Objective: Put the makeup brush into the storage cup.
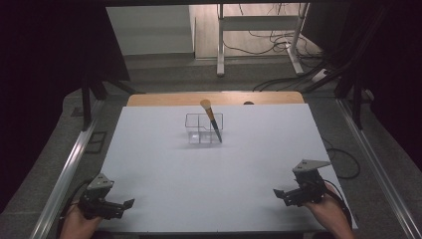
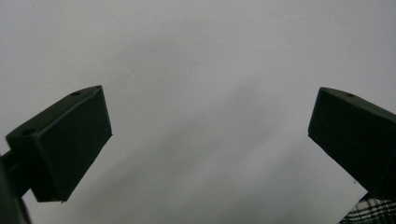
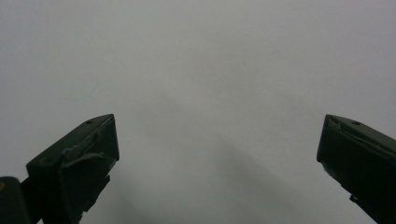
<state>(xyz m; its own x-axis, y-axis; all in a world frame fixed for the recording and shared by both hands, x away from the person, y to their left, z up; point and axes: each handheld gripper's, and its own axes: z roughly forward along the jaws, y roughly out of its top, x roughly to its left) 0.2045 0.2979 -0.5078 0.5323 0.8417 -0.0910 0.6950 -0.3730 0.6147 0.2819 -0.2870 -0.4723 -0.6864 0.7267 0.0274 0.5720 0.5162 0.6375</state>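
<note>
You are holding the left tool [image 1: 121, 204] at the lower left of the high view and the right tool [image 1: 284, 194] at the lower right, both low over the near edge of the bench [image 1: 159, 164]. Each tool's jaws are standing wide apart with nothing between them; in the left gripper view and the right gripper view they are framing only bare white surface.

Moving outward, the makeup brush [image 1: 211, 119] is sitting in the centre of the frame, well apart from both tools and above them in the picture. It is leaning in a clear divided organizer [image 1: 198, 130], its dark handle down in the right-hand front compartment and its tan bristle head tilting up and to the left, past the rim.

The main risk, as I judge it, is the organizer itself: it looks light and see-through, so if you are coming in fast or nudging a wall with a jaw, it could slide or tip and spill the brush. The handle is thin and slanted, so closing on it off-centre could make it swivel or slip out. Because the brush is leaning across a divider, pulling it sideways instead of along its own tilt could drag the organizer with it.
</note>
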